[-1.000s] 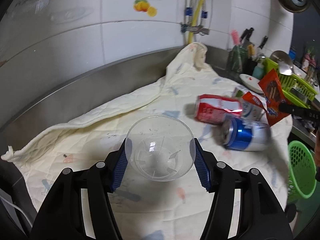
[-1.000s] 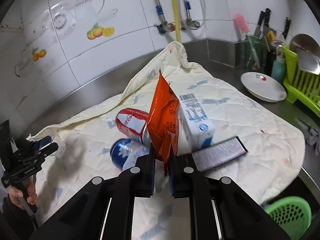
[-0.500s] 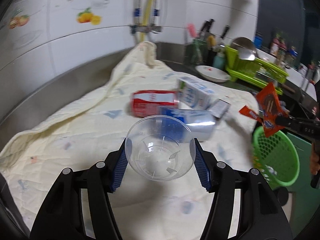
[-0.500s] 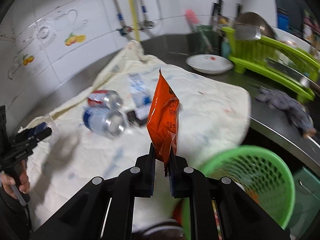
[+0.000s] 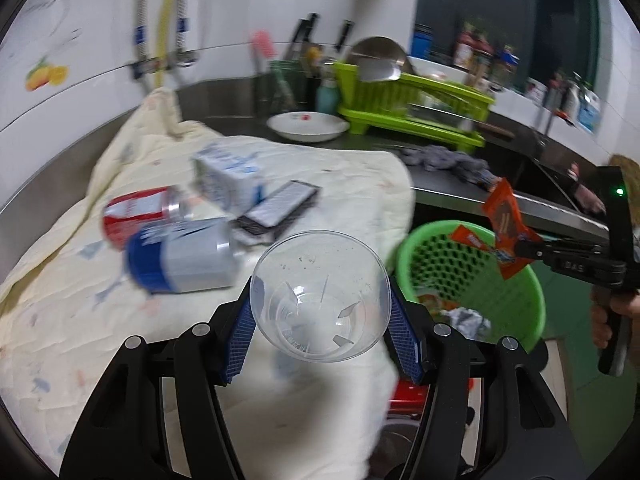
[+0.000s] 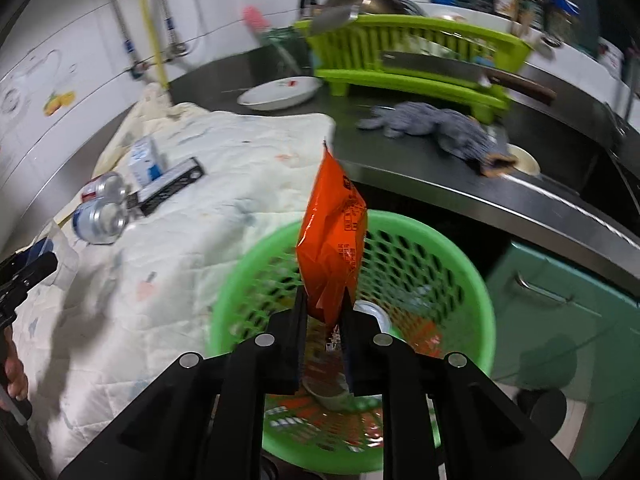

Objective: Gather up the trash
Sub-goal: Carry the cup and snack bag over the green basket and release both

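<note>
A clear plastic cup point(image 5: 320, 300) sits between the blue pads of my left gripper point(image 5: 323, 285), which is shut on it above the cloth's right edge. My right gripper point(image 6: 324, 308) holds an orange snack wrapper point(image 6: 334, 240) upright by its lower end, directly over the green mesh basket point(image 6: 460, 256). Its jaws are opening, and the wrapper is still pinched between them. In the left wrist view the right gripper point(image 5: 520, 250) and the wrapper point(image 5: 504, 220) hang over the basket point(image 5: 532, 284), which has trash in it.
On the cream cloth point(image 5: 80, 320) lie a blue can point(image 5: 180, 256), a red can point(image 5: 136, 212), a milk carton point(image 5: 228, 176) and a flat black pack point(image 5: 280, 208). Behind are a white bowl point(image 6: 280, 92), a green dish rack point(image 6: 420, 64), a grey rag point(image 6: 432, 124) and a knife point(image 6: 440, 66).
Both grippers swung right, from over the cloth toward the counter's edge. The orange wrapper now hangs over the green basket. The cup is still held.
</note>
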